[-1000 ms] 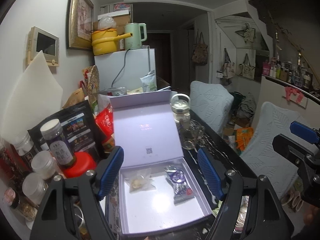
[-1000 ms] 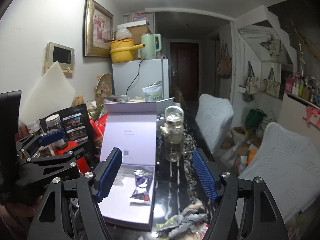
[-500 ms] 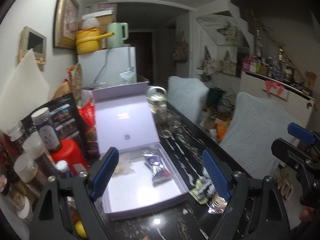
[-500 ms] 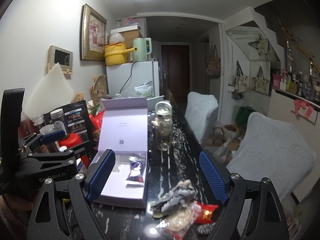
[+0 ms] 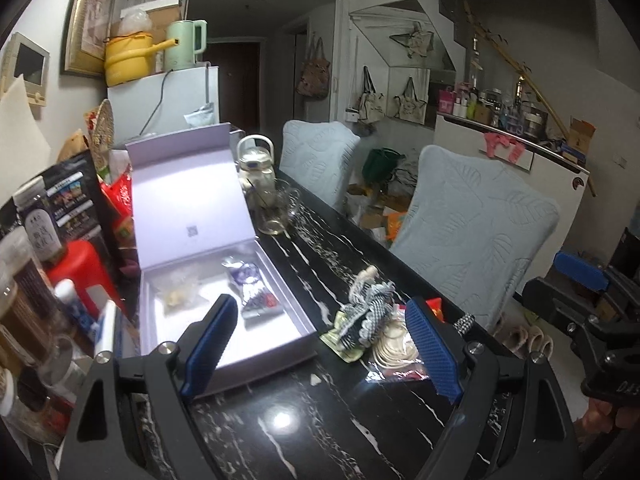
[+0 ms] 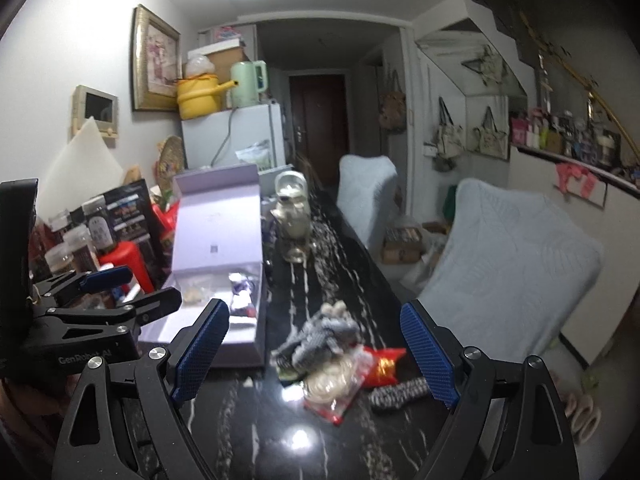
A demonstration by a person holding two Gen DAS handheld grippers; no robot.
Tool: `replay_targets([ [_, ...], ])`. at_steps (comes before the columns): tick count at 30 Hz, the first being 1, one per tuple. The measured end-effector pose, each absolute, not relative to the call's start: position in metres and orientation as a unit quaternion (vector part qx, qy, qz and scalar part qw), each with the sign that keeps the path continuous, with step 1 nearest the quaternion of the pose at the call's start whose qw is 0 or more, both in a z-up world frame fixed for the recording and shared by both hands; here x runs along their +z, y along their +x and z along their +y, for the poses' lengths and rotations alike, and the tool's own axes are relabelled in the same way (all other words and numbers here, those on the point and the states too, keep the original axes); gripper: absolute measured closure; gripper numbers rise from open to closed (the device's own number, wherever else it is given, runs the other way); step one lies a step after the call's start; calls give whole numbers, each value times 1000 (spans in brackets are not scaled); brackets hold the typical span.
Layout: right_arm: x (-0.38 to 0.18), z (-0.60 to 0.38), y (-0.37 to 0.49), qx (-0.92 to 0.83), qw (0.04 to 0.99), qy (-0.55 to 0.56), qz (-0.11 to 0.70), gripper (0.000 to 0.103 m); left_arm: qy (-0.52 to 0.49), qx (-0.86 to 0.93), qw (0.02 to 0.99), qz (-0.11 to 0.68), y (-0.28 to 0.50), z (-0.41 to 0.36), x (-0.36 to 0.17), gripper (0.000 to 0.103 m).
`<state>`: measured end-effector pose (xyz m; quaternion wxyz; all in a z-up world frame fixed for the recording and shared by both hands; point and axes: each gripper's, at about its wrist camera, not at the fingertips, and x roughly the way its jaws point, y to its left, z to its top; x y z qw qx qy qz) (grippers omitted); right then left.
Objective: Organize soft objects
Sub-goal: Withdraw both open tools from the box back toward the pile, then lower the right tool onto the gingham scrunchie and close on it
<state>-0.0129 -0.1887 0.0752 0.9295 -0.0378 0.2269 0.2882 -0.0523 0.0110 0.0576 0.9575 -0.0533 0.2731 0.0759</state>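
Observation:
An open lilac box [image 5: 280, 334] lies on the black marble table [image 5: 320, 440], holding a clear packet [image 5: 178, 296] and a purple snack packet [image 5: 252, 288]. To its right is a pile: a grey-white knitted piece [image 5: 366, 312], a clear packet of pale rings [image 5: 394, 350] and a red packet [image 6: 384, 364], with a black-white braided piece [image 6: 400, 392] beside them. My left gripper [image 5: 320, 348] hangs open above the table between box and pile. My right gripper [image 6: 314, 356] is open just short of the pile, holding nothing. Each gripper shows at the edge of the other's view.
Jars, a red lid [image 5: 76, 264] and dark bags crowd the table's left side. A glass teapot [image 5: 258, 176] and a glass stand behind the box. Two covered chairs [image 5: 476, 220] line the table's right edge. A white fridge [image 5: 160, 104] stands at the far end.
Both grippers drew back from the box and sank, and their jaws widened. The pile of soft things has come into both views.

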Motion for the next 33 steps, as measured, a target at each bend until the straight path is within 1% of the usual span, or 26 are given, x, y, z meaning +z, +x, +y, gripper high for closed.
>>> replay_targets([
  [13, 18, -227, -3, 250, 924, -17, 288, 15, -63, 32, 941, 330, -25, -19, 5, 17],
  [20, -10, -248, 7, 226, 919, -14, 322, 15, -71, 16, 936, 346, -6, -31, -15, 17],
  [33, -49, -272, 51, 195, 907, -1, 374, 15, -88, -2, 907, 413, 47, -46, -63, 17],
])
